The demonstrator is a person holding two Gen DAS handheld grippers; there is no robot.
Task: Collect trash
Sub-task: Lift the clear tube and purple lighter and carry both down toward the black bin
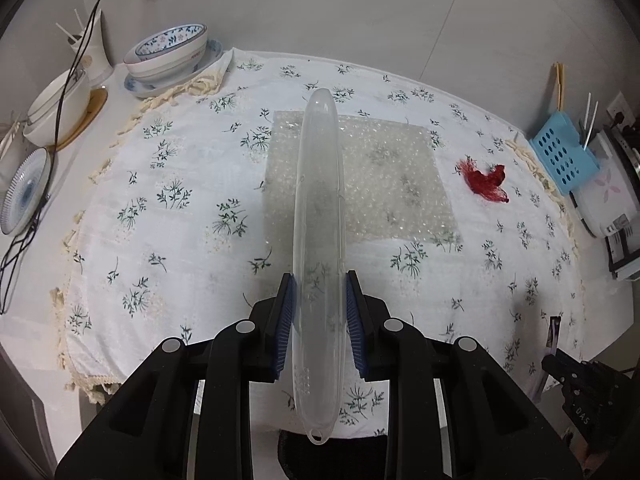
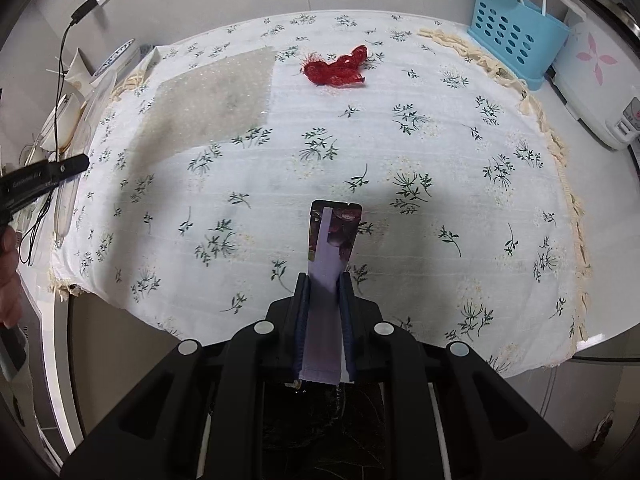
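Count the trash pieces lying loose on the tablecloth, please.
2. The bubble wrap lies flat mid-cloth; the red net lies to its right, apart from it. More may be hidden behind the grippers.

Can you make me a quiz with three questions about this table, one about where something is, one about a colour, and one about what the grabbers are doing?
1. Where does the bubble wrap lie?
A. Flat on the flowered tablecloth
B. Inside the blue basket
C. Under the stacked bowls

2. What colour is the crumpled net on the cloth?
A. Green
B. Red
C. Yellow

3. What is the left hand-held gripper doing?
A. Standing open and empty
B. Pressing on the cloth
C. Clamped on a long clear plastic case

Answers:
1 A, the bubbly sheet is spread on the cloth in both views.
2 B, it shows bright red beside the bubble wrap.
3 C, the blue pads press both sides of the see-through case. The right hand-held gripper likewise pinches a purple wrapper.
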